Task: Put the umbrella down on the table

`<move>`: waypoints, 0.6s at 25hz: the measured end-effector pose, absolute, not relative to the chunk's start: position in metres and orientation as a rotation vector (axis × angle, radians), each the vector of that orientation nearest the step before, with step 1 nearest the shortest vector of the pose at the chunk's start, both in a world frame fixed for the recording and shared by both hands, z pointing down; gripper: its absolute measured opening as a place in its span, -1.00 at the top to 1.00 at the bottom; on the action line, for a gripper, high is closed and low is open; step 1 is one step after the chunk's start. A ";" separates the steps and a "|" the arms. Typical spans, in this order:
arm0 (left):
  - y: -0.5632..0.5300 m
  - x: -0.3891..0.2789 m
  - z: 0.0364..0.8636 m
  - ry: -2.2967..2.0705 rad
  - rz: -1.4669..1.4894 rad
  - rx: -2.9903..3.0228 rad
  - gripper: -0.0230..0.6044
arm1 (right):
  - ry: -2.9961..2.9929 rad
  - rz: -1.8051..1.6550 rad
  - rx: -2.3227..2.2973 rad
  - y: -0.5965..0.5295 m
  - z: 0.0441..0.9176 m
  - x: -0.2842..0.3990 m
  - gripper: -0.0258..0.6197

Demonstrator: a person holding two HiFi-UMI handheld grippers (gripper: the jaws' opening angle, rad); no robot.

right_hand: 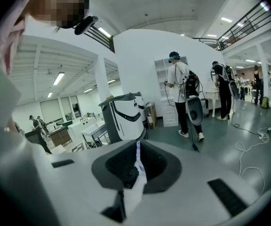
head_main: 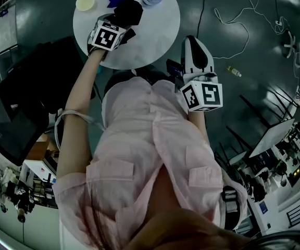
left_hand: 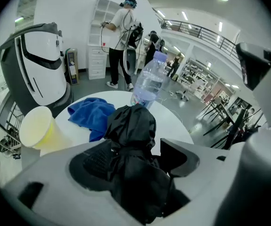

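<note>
- The left gripper (head_main: 117, 25) is hanging over the round table (head_main: 158, 35) with its jaws spread wide. The pads are not looking pressed on anything.
- The yellow cup (left_hand: 39, 126) is sitting at far left, near the rim. A sideways swing there is risking knocking it off.
- The blue cloth (left_hand: 89, 114) is lying just behind, soft and harmless.
- The black umbrella (left_hand: 131, 126) is sitting between those open jaws, its far end reaching onto the tabletop. Loose folds are looking likely to snag a pad, so a lift could drag it along.
- The water bottle (left_hand: 147, 86) is standing just beyond the umbrella, tall and tippy. Any push forward is threatening it.
- Bare tabletop is opening up to the right, and straight up is looking like the cleanest way out.
- The right gripper (head_main: 191, 43) is waiting off the table's near edge with its jaws together and nothing gripped, well clear.
</note>
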State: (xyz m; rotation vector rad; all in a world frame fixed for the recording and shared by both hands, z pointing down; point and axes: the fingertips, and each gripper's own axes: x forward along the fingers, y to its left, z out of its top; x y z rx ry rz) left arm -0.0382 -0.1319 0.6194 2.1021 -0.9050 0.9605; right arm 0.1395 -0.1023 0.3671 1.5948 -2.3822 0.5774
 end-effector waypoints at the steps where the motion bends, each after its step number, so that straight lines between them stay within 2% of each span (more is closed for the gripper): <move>1: -0.133 -0.040 0.613 -0.925 0.943 2.107 -0.11 | -2.386 0.577 1.588 -0.103 0.367 0.138 0.80; 4: -0.137 -0.048 0.598 -1.006 0.899 2.123 0.33 | -2.402 0.575 1.568 -0.103 0.366 0.132 0.79; 8: -0.141 -0.055 0.582 -1.106 0.838 2.139 0.74 | -2.425 0.573 1.544 -0.103 0.368 0.124 0.80; 11: -0.146 -0.056 0.565 -1.148 0.784 2.154 0.85 | -2.439 0.569 1.530 -0.104 0.367 0.121 0.80; 15: -0.151 -0.060 0.538 -1.199 0.677 2.196 0.87 | -2.458 0.557 1.516 -0.105 0.366 0.112 0.80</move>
